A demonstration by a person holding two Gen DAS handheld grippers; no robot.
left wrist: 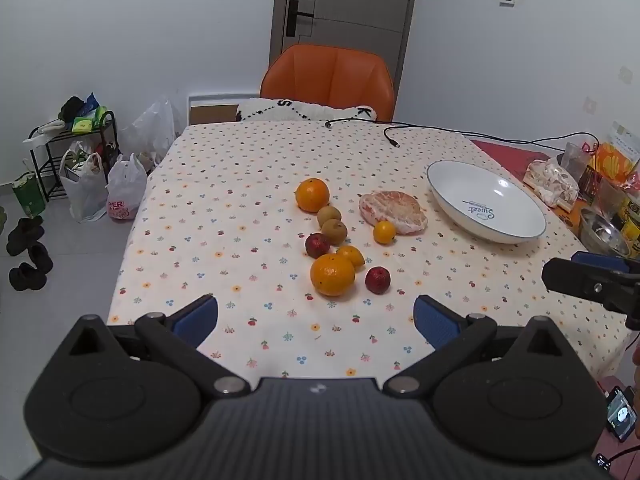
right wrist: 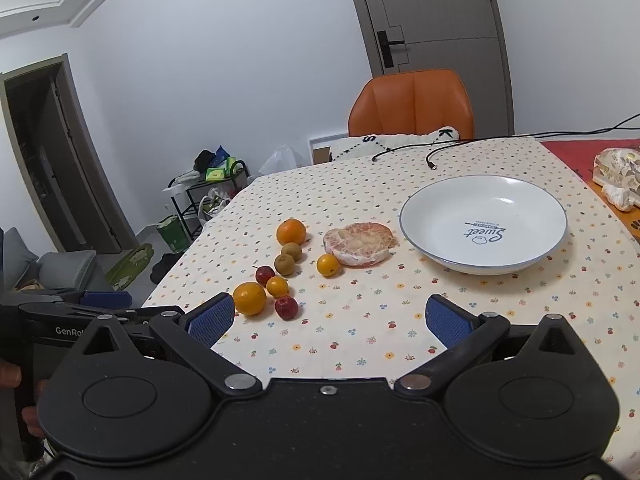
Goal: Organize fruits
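I hold both grippers low over the near edge of the table (left wrist: 200,184), neither touching anything. The left gripper (left wrist: 316,322) has its jaws spread wide and empty; its blue pads (left wrist: 198,316) frame bare cloth just short of the fruit. The right gripper (right wrist: 330,320) is equally wide open and holds nothing.

The fruits lie in a loose line running from near-left to far-right across the cloth. Nearest me is a large orange (left wrist: 333,274), with a small orange (left wrist: 351,255) touching it behind and a red fruit (left wrist: 377,279) just beside it on the right. A second red fruit (left wrist: 317,245) sits to the left, then two brown fruits (left wrist: 332,224) in contact with each other, then another large orange (left wrist: 312,194) at the far end. A peeled pomelo (left wrist: 393,212) lies flat, its long axis roughly crosswise, with a small yellow citrus (left wrist: 384,232) against its near edge.

The bowl (right wrist: 416,216) stands upright and empty to the right of the pomelo, apart from it, its printed word reading upside down from my side. Open cloth lies between both grippers and the fruit and in front of the bowl. Cables (left wrist: 436,130) cross the far edge. Clutter beyond the right edge is, I think, bags and a metal dish; the view is too warped to confirm.
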